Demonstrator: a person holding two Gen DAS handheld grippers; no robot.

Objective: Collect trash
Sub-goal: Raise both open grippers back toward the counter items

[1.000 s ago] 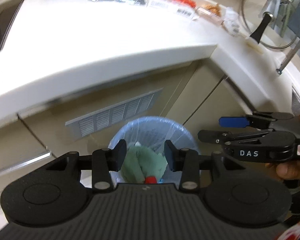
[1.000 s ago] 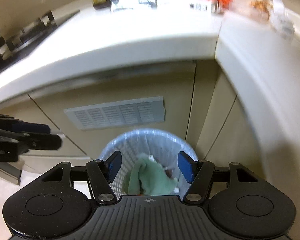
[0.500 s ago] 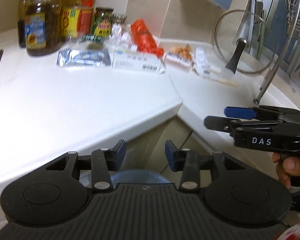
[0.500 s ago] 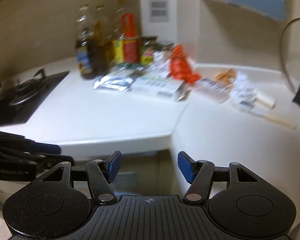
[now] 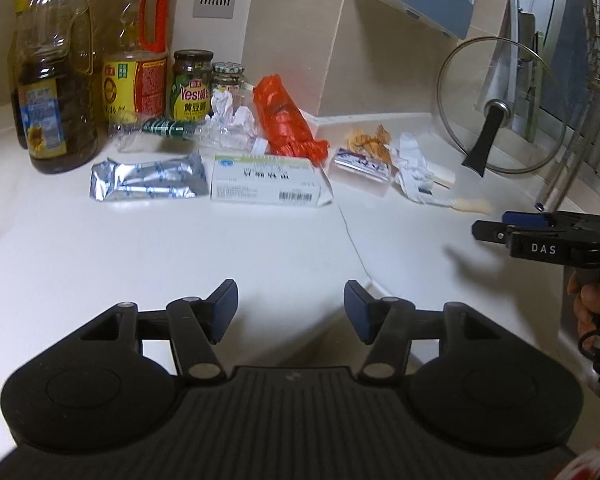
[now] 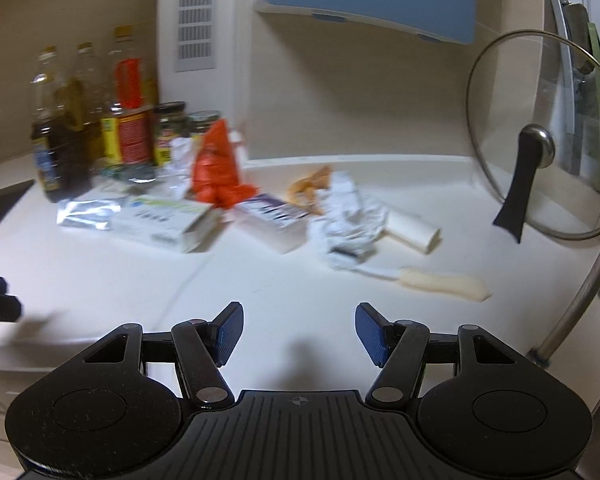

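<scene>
Right tool (image 5: 496,229), hand (image 5: 590,304), left view only

Warm dim indoor light — right view motion-blurred, edges fisheye-bent.

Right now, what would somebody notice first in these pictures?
Probably the bright red crumpled bag at the back of the white counter, among silver and white wrappers. Next, the big glass lid leaning at the right, and the tall oil bottles on the left.
</scene>
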